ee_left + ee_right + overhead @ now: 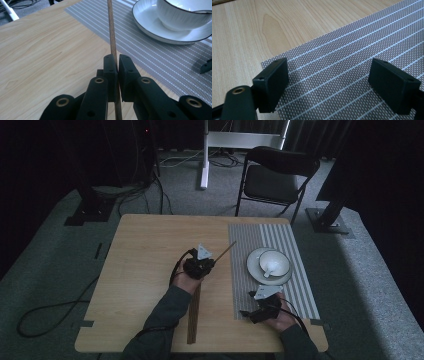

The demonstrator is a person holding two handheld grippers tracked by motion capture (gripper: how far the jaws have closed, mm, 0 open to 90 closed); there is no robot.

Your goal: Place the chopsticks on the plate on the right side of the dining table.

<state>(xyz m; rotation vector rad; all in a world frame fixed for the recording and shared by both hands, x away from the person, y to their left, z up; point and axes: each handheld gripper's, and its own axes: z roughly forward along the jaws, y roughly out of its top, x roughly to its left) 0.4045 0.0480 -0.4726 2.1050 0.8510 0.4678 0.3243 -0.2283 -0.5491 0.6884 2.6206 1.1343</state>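
Note:
A thin brown wooden stick (111, 30) rises between the jaws of my left gripper (117, 60), which is shut on it. In the high view the left gripper (212, 263) sits mid-table and the stick (226, 250) points toward the striped grey placemat (295, 270). A white bowl (274, 262) stands on a white plate (256, 270) on the mat. My right gripper (247, 304) hovers over the mat's near left corner (265, 63), open, with nothing between its jaws (334, 82).
A long dark wooden strip (194, 316) lies on the table beside the left forearm. Behind the table stands a black folding chair (277, 177). Cables (50, 312) trail on the grey floor at the left.

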